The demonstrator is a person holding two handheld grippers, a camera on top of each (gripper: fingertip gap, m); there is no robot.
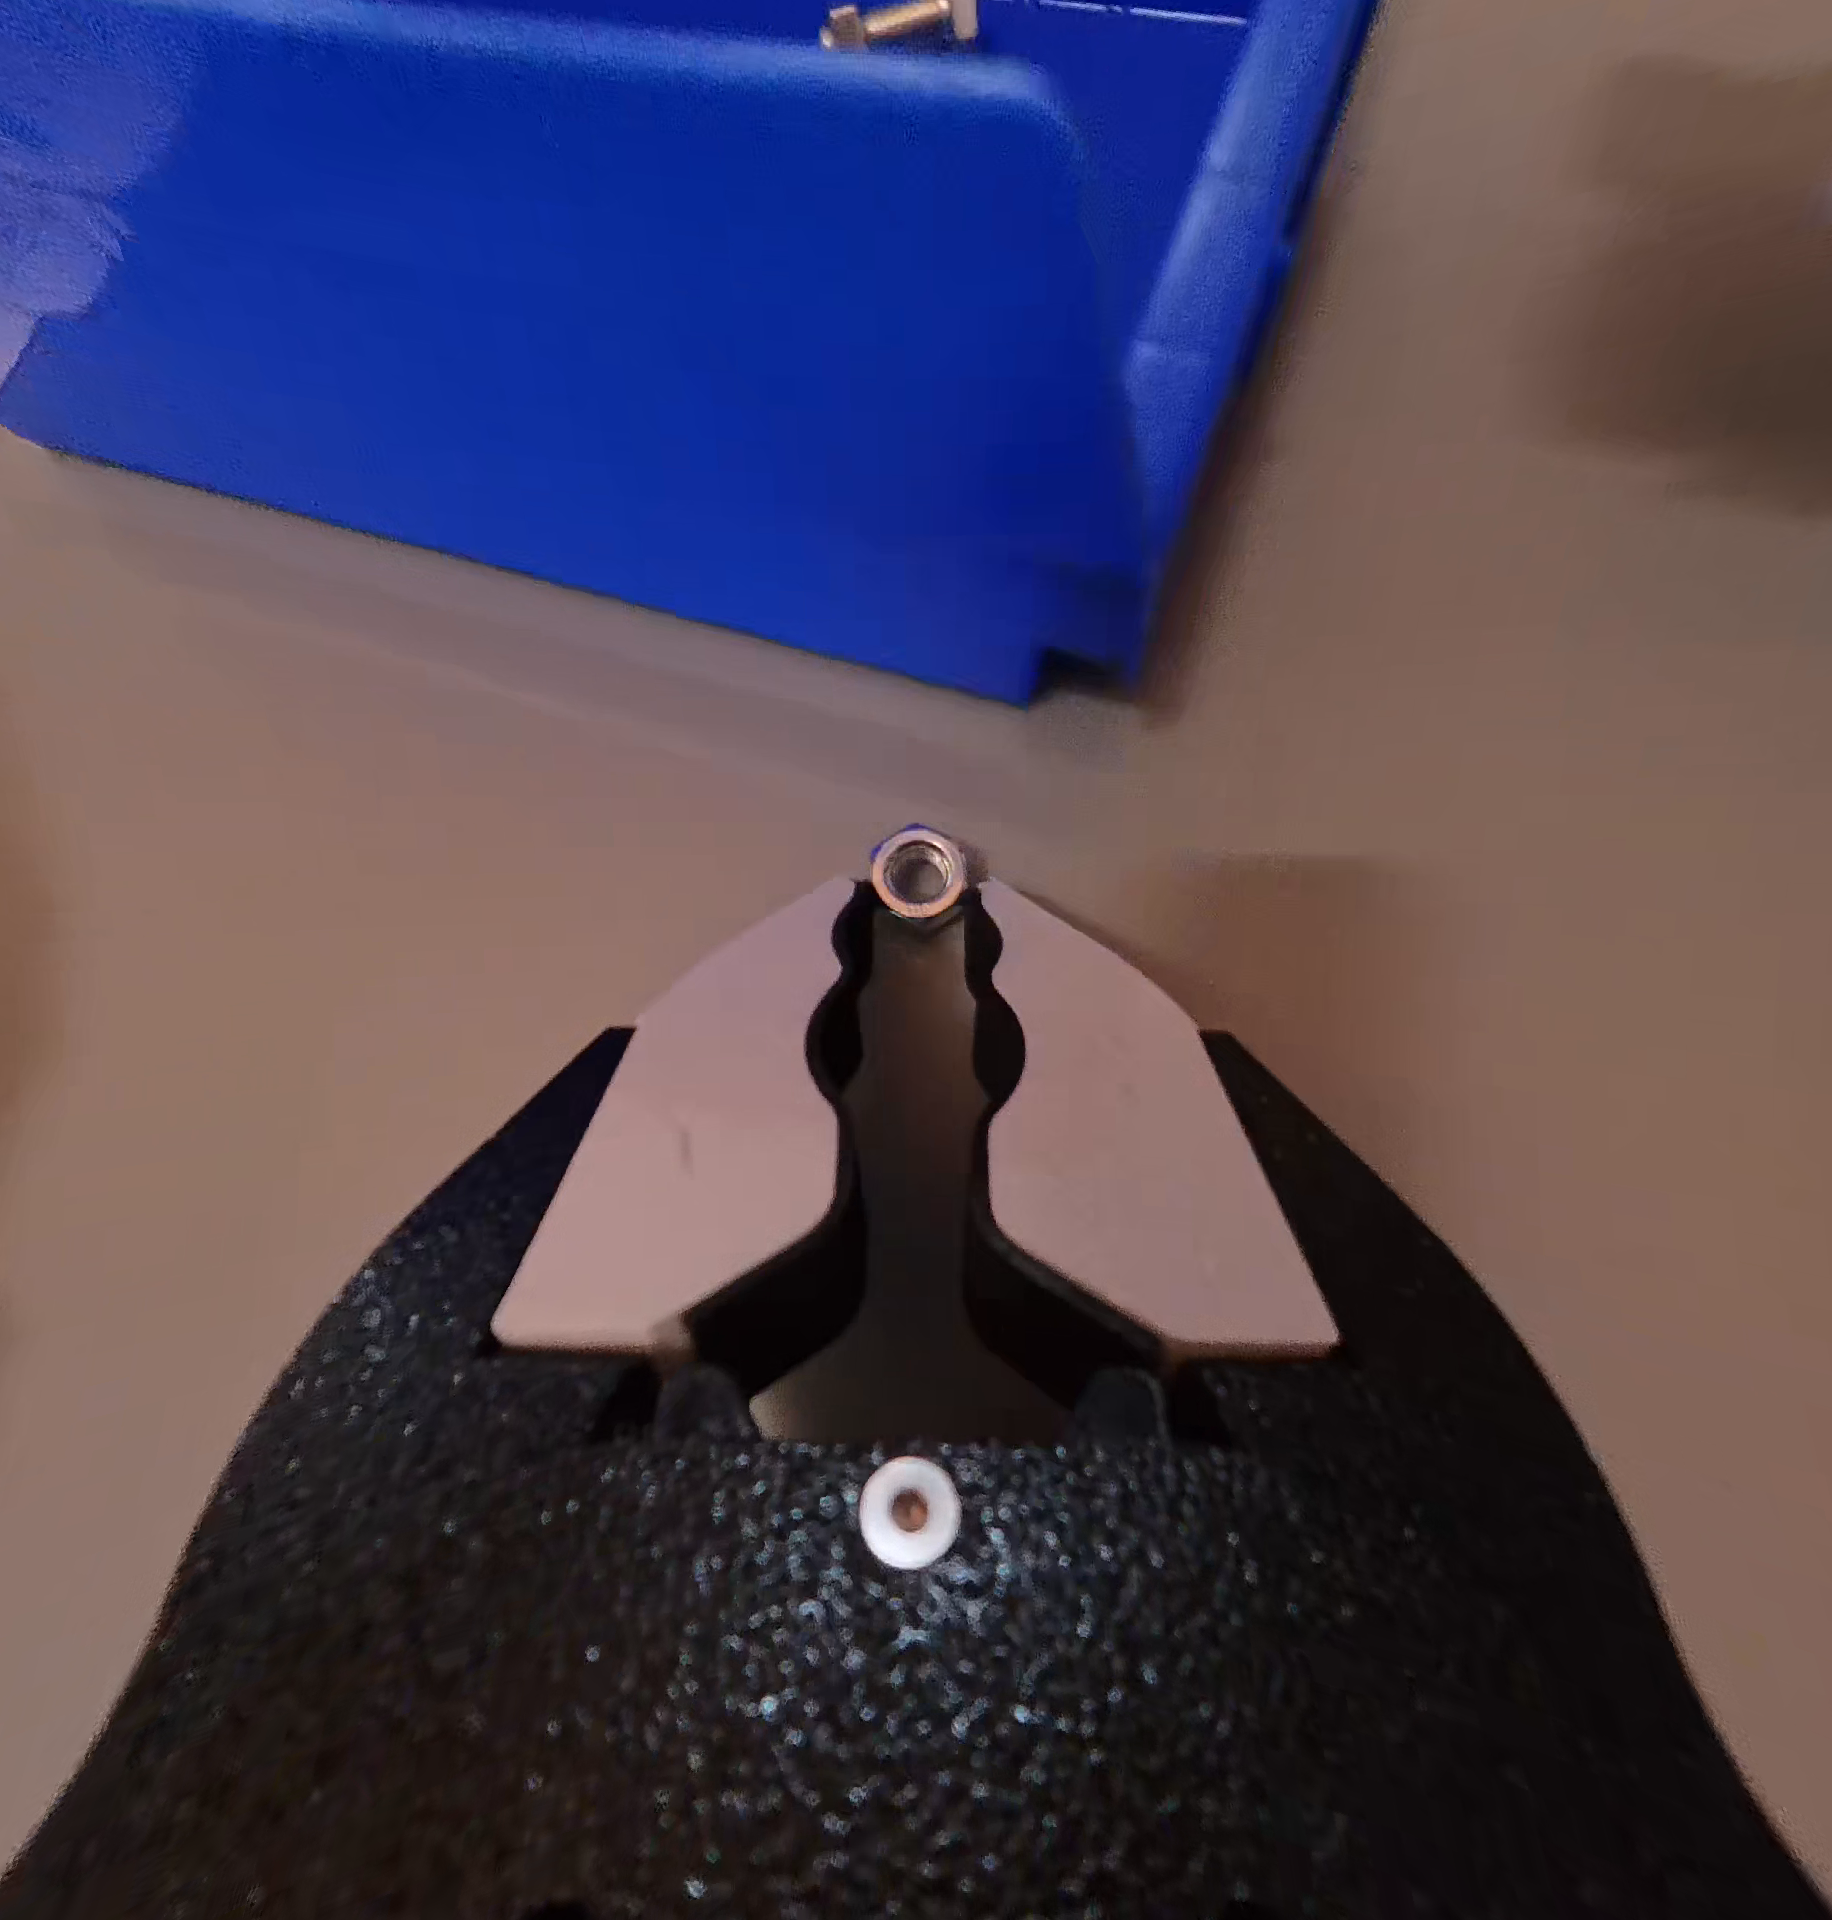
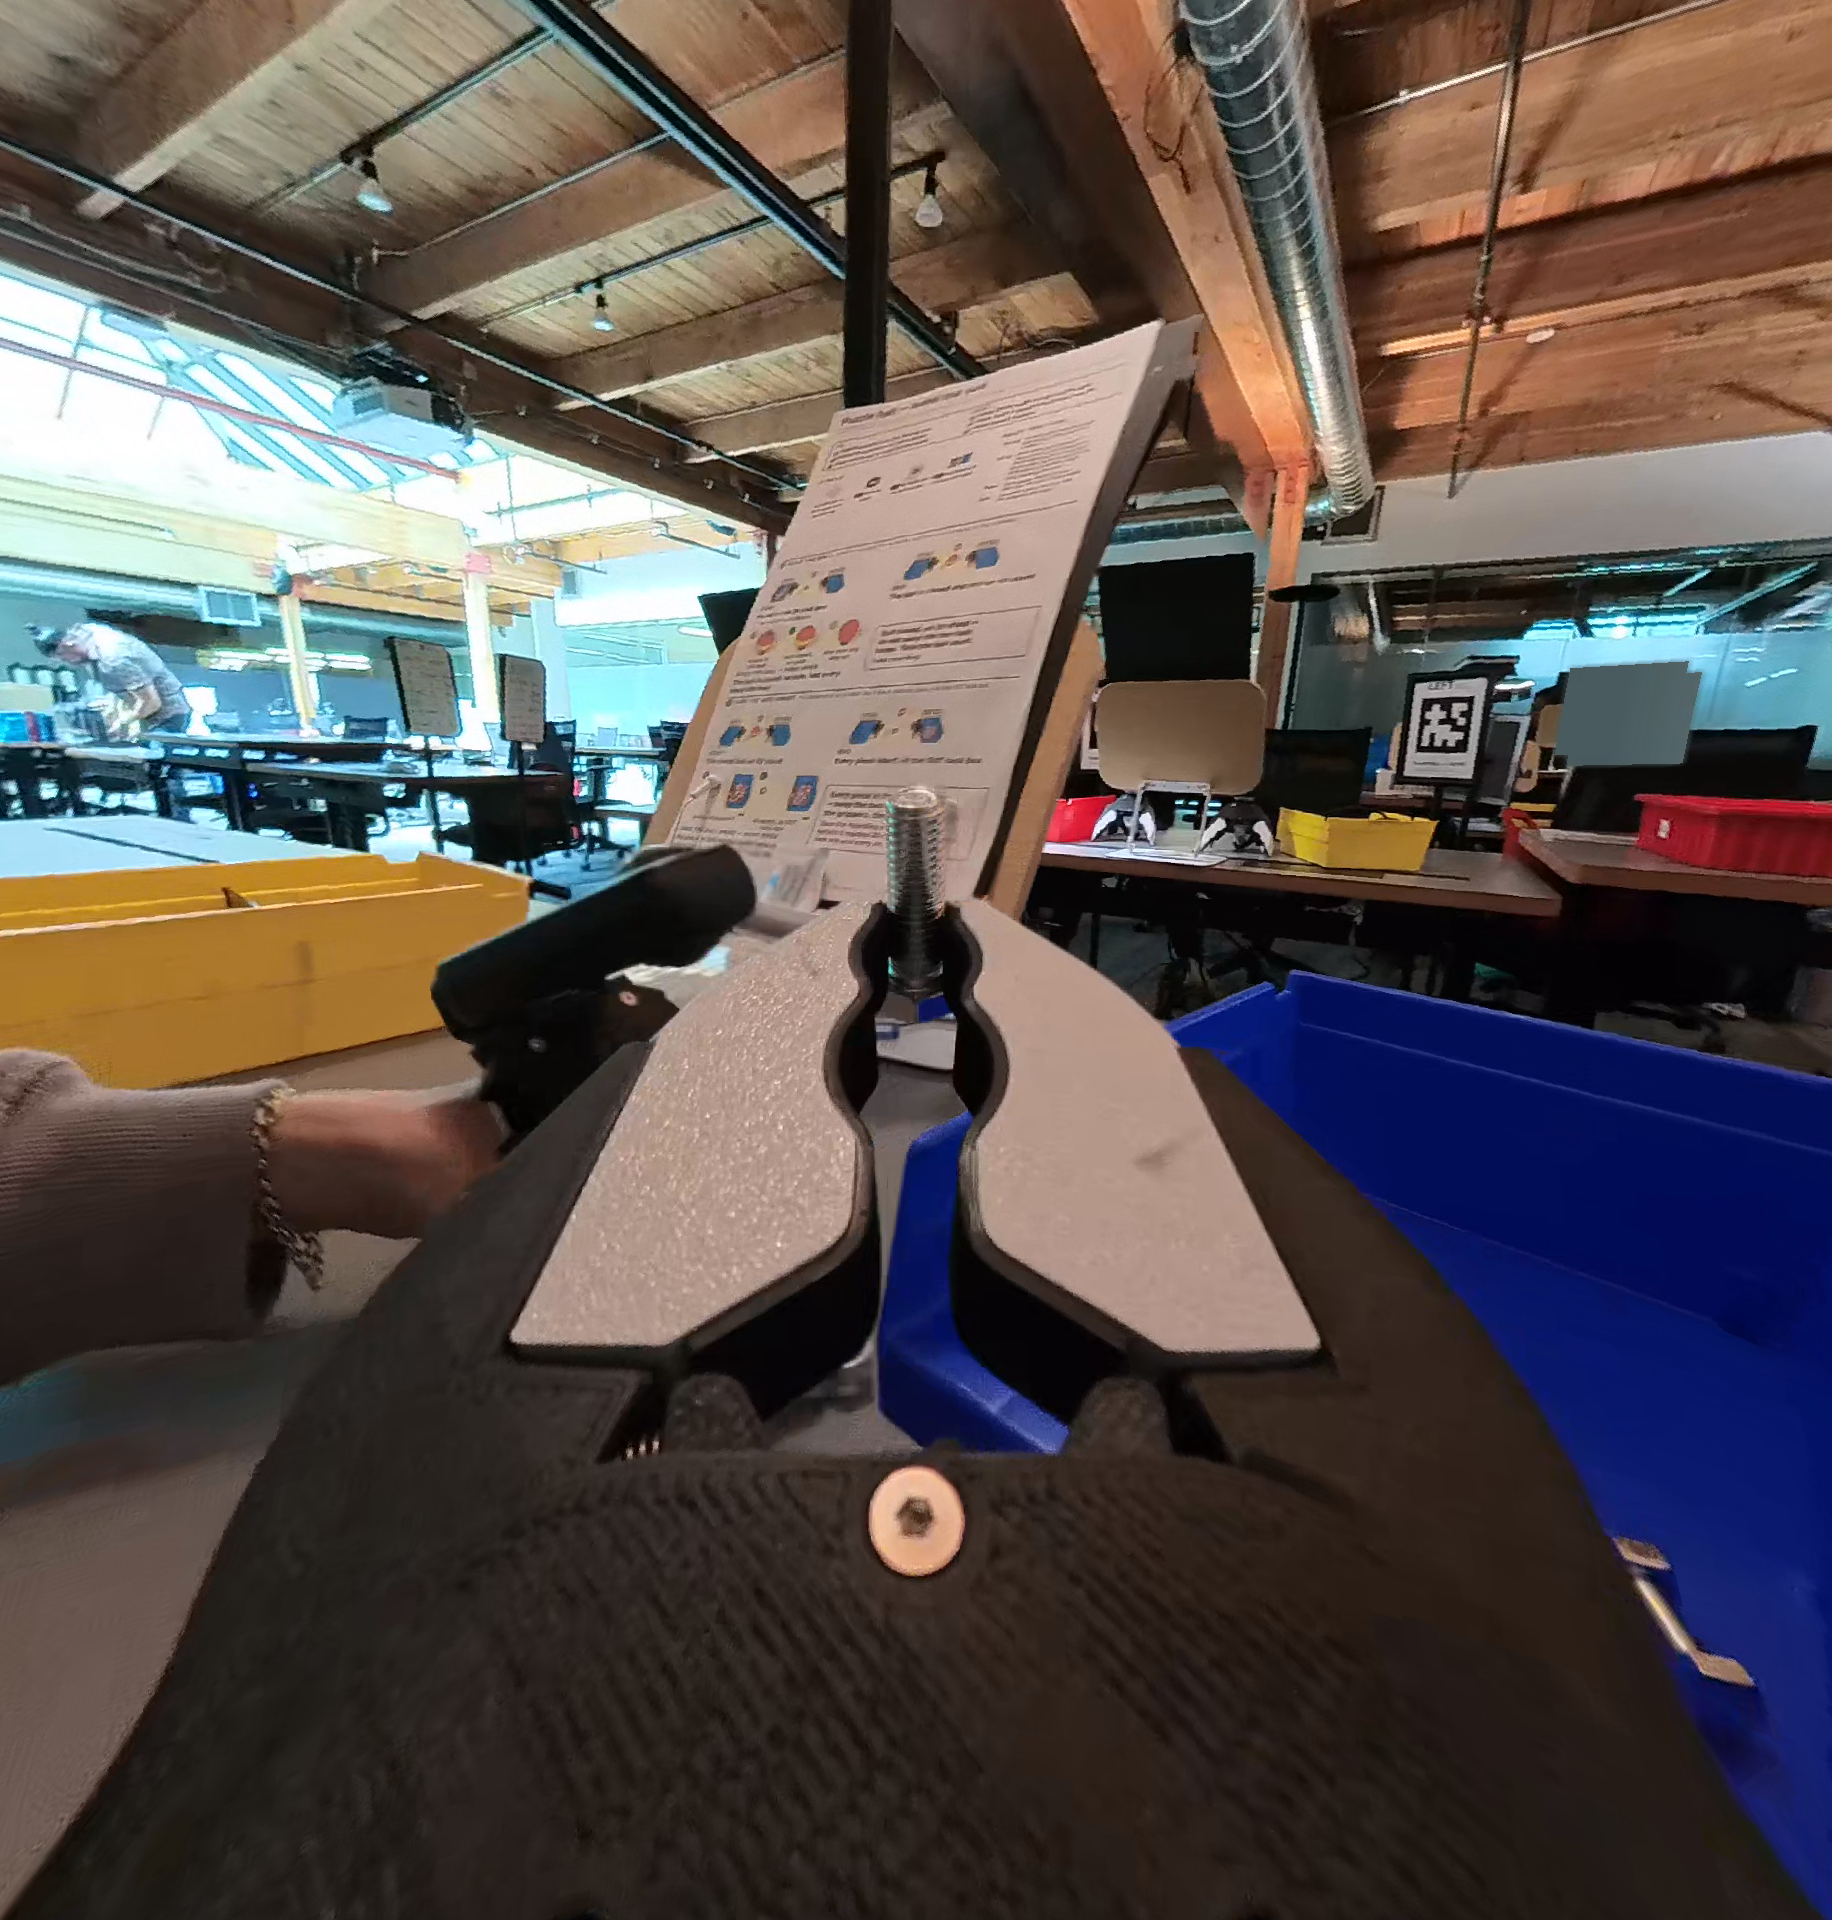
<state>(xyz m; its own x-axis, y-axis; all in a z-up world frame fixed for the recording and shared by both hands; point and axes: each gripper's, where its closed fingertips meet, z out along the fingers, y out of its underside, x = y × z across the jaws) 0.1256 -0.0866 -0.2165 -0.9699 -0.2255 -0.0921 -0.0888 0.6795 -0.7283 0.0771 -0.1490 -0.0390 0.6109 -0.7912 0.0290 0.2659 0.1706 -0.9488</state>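
A tan table (image 1: pixel 268 831) carried a blue bin (image 1: pixel 600 343), seen in the right wrist view just beside and below the right gripper (image 2: pixel 917 925). A yellow bin (image 2: pixel 195 956) stood well apart on the left. A printed sheet on a board (image 2: pixel 922 623) leaned upright beyond the fingertips. A hand (image 2: pixel 372 1153) in a knit sleeve held the black left gripper's handle, left of the right gripper. The right gripper was closed on a silver bolt (image 2: pixel 914 862), its thread pointing up, tips pressing the shank near the head. The left gripper (image 1: pixel 917 899) was closed on a small silver nut (image 1: pixel 914 881), pinched at the very tips above the table, near the blue bin. Two bolts (image 1: pixel 891 26) lay inside that bin.
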